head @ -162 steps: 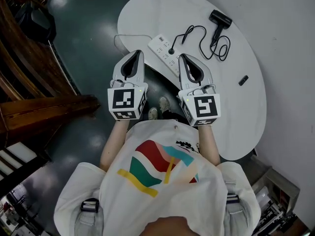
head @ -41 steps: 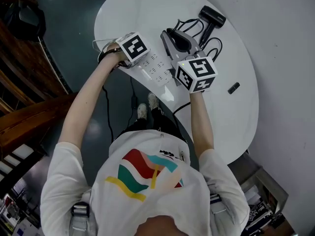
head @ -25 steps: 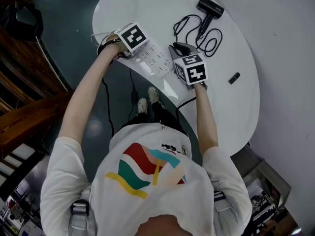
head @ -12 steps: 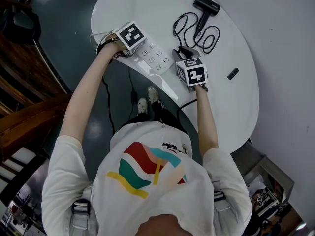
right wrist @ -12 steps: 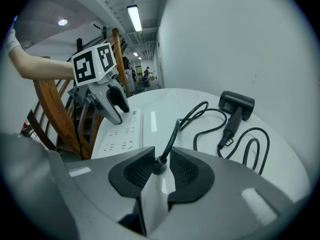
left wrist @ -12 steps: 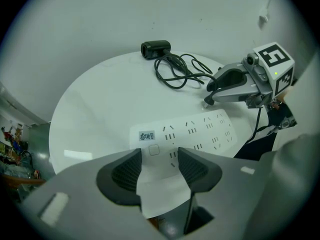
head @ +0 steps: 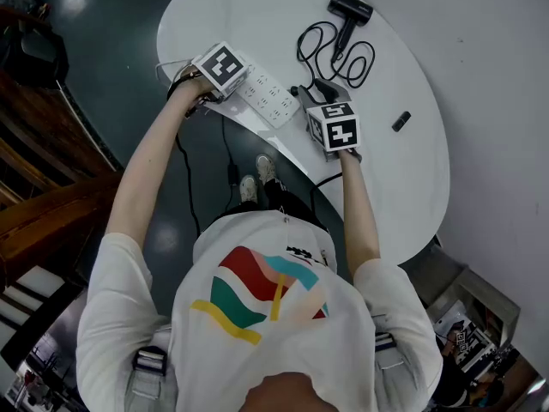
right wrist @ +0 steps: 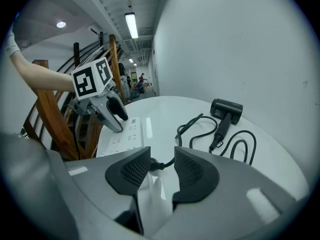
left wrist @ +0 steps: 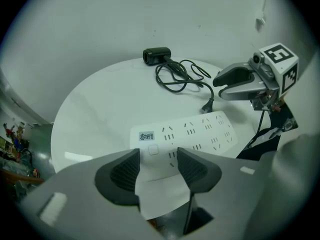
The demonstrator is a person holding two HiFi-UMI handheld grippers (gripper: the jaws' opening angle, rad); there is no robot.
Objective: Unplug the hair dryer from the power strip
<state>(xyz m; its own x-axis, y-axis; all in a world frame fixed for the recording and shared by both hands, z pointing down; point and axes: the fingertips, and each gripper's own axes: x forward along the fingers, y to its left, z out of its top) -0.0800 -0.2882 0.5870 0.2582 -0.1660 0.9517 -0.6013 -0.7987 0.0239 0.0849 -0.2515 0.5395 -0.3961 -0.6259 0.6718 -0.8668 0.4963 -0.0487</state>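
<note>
Lying at the far side of the white desk (head: 257, 15), the black hair dryer (head: 350, 9) is resting flat, and its cord (head: 330, 54) is curling in loops beside it. The plug (right wrist: 154, 165) on the cord is sitting out of the white power strip (head: 268, 99), on the desk just beside the strip. The right gripper (right wrist: 162, 156) is opening its fingers, and the plug is lying loose between them, not squeezed. The left gripper (left wrist: 158, 154) is pointing down at the other end of the strip, by its button. Its fingers are spread apart and are grasping nothing. A small dark thing (head: 401, 121) is lying alone, off to the right side of the desk.
</note>
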